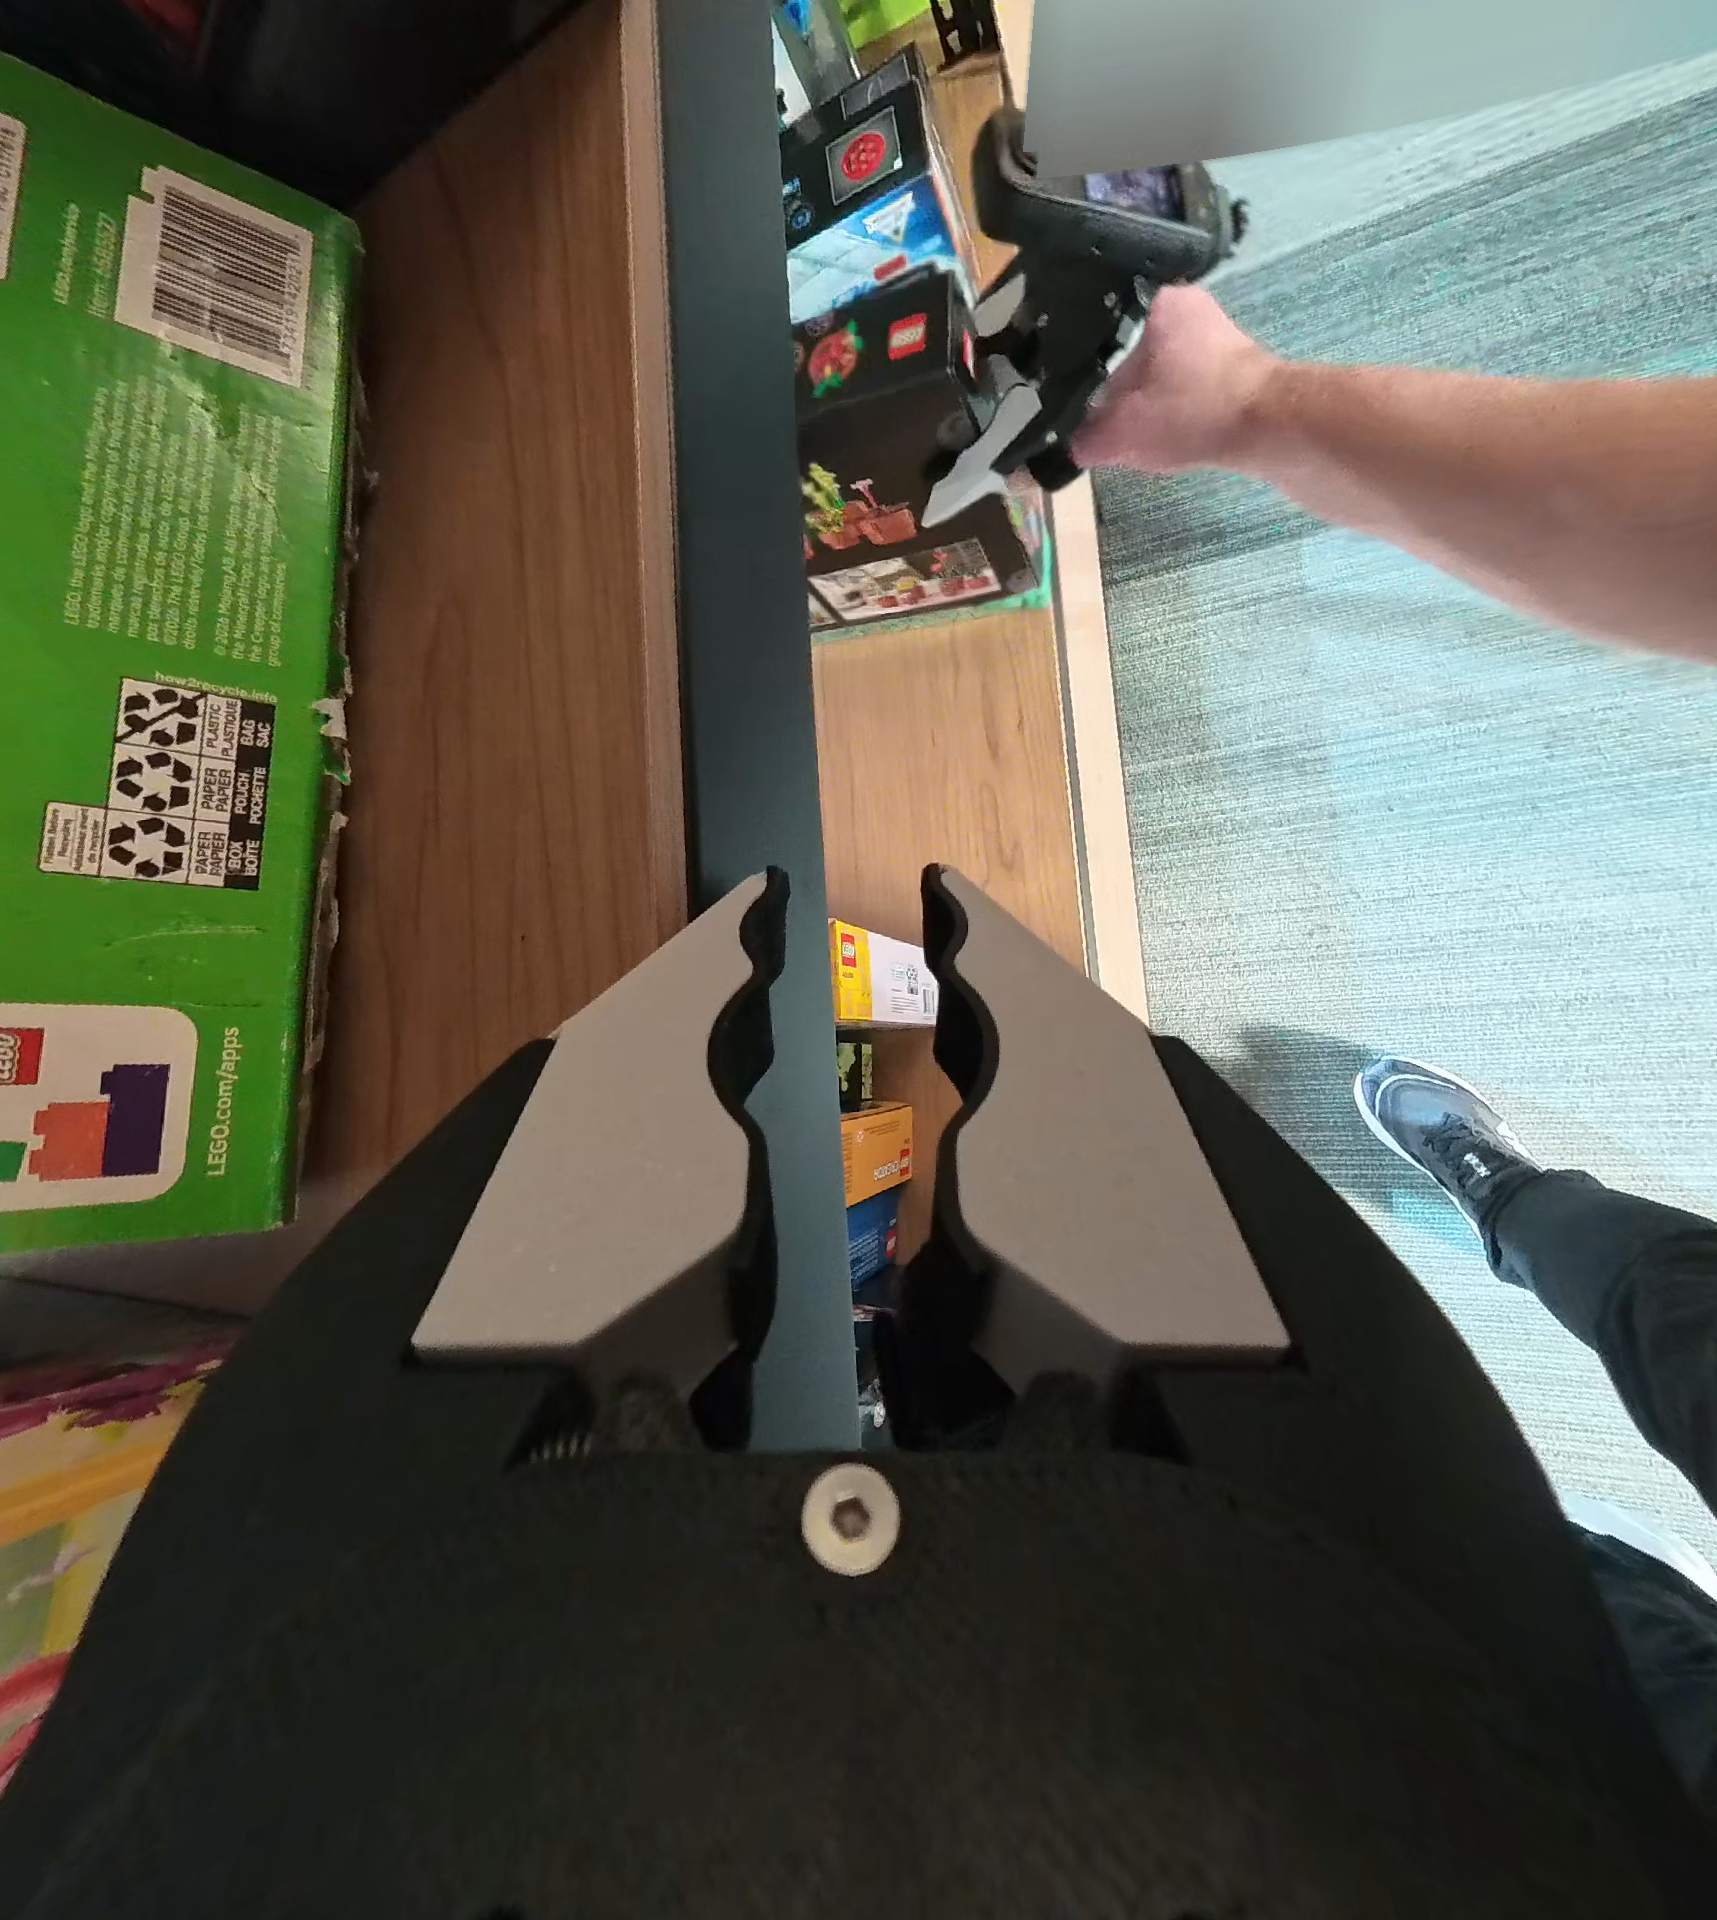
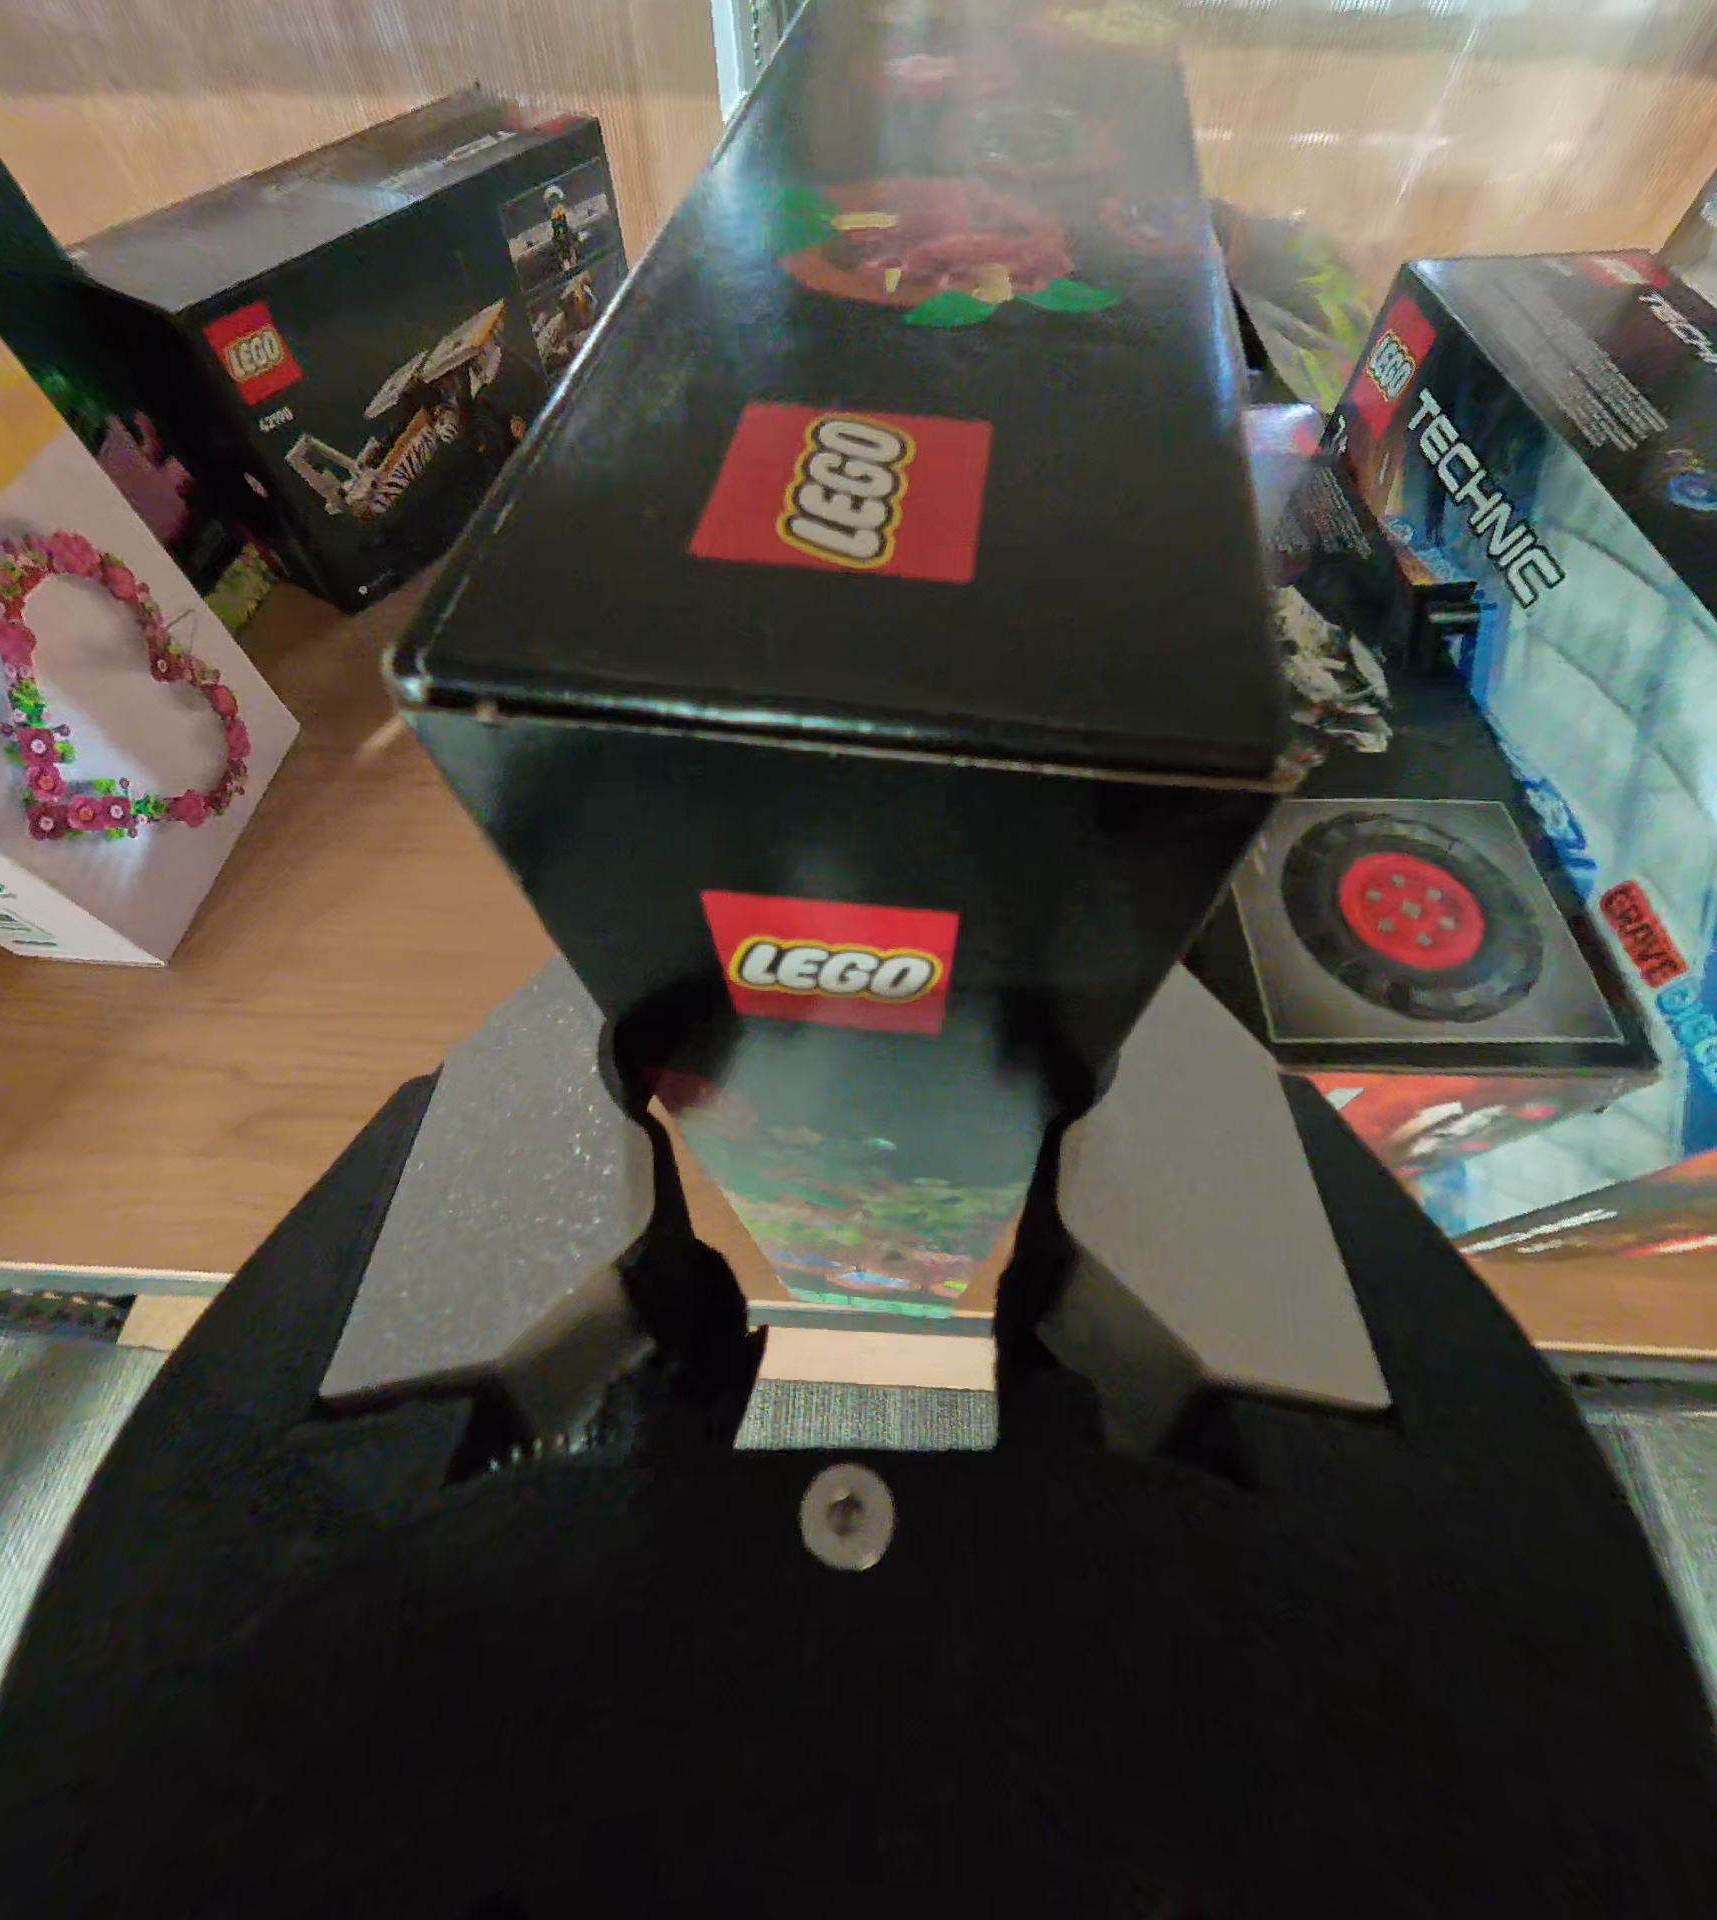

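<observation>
We are looking at a wooden shelf (image 2: 210,1091) whose front edge is meeting grey-green carpet (image 1: 1456,779), with a dark upright post (image 1: 740,520) dividing the shelving. Our left tongs (image 1: 854,894) are hanging partly open with nothing between them, in front of that post, near a green box (image 1: 106,623) lying on the shelf board. Our right tongs (image 2: 849,1039) are gripping a black box (image 2: 833,831) by its near end at the shelf's front edge. A white box with a flower heart (image 2: 85,748), a dark box (image 2: 366,343) and a blue box (image 2: 1612,675) are crowding either side.
</observation>
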Available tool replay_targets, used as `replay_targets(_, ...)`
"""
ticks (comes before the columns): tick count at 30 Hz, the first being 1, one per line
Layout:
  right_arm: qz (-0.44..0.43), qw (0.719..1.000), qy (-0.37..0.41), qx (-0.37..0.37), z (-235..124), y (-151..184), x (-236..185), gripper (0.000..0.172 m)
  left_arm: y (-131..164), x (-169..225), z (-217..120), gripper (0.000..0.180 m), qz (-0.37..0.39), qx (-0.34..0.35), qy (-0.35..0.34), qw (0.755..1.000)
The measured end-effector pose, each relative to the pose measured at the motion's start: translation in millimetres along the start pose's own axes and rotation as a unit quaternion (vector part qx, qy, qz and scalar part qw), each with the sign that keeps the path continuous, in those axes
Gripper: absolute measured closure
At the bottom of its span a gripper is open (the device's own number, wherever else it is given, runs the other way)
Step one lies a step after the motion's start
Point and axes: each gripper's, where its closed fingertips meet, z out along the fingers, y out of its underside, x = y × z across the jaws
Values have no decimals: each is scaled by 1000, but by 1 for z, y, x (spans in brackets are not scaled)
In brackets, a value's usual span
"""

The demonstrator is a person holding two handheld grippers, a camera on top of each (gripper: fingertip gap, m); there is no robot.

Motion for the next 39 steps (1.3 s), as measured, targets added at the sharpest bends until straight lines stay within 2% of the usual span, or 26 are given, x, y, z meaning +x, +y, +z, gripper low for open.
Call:
replay_targets(6, -26, 997, -65, -42, 9, 1, 45, 98, 0, 0, 0, 157, 0, 1, 1, 1000)
replay_targets(10, -29, 996, -74, -36, 8, 0, 46, 94, 0, 0, 0, 156, 2, 2, 0, 1000)
replay_targets(11, -24, 997, -66, -38, 6, 2, 44, 88, 0, 0, 0, 156, 2, 1, 0, 1000)
replay_targets(12, -14, 997, -62, -32, 2, 1, 41, 62, 0, 0, 0, 156, 1, 1, 1, 1000)
replay_targets(13, 6, 999, -49, -20, -4, 0, 41, 49, 0, 0, 0, 156, 1, 1, 2, 1000)
replay_targets(14, 20, 999, -39, -13, -12, 2, 39, 46, 0, 1, 0, 156, 1, 1, 2, 1000)
replay_targets(17, 28, 999, -6, 30, -54, 6, 15, 69, 0, 0, 0, 156, 1, 1, 2, 1000)
replay_targets(18, 45, 997, -26, 56, -66, 4, -7, 75, 0, 0, 0, 156, 1, 2, 1, 1000)
replay_targets(20, 56, 992, -81, 75, -70, 4, -69, 74, -1, 0, 0, 157, 0, 3, 1, 1000)
replay_targets(22, 25, 989, -124, 79, -50, 4, -141, 73, -1, 0, 0, 157, -3, 2, 5, 1000)
replay_targets(25, 1, 984, -163, 75, -1, -1, -235, 67, -1, 0, 0, 157, -2, 1, 5, 1000)
replay_targets(27, -21, 985, -153, 82, 33, -6, -277, 64, -1, 0, 0, 157, -2, 2, 4, 1000)
replay_targets(29, -33, 986, -148, 63, 69, -4, -310, 48, -1, 0, 0, 157, -2, 2, 5, 1000)
replay_targets(30, -34, 988, -137, 58, 85, -2, -320, 44, -1, 0, 0, 157, -1, 2, 5, 1000)
replay_targets(32, -30, 993, -110, 43, 114, 0, -331, 49, -1, 0, -1, 155, -1, 3, 4, 1000)
replay_targets(34, -20, 996, -81, 38, 133, 1, -331, 70, -1, 0, 0, 157, 1, 3, 0, 1000)
replay_targets(35, -15, 997, -72, 38, 139, 1, -328, 87, -1, 0, 0, 158, 1, 3, -1, 1000)
replay_targets(39, -2, 996, -90, 24, 142, 0, -316, 95, 0, 0, -1, 157, 3, 5, 1, 1000)
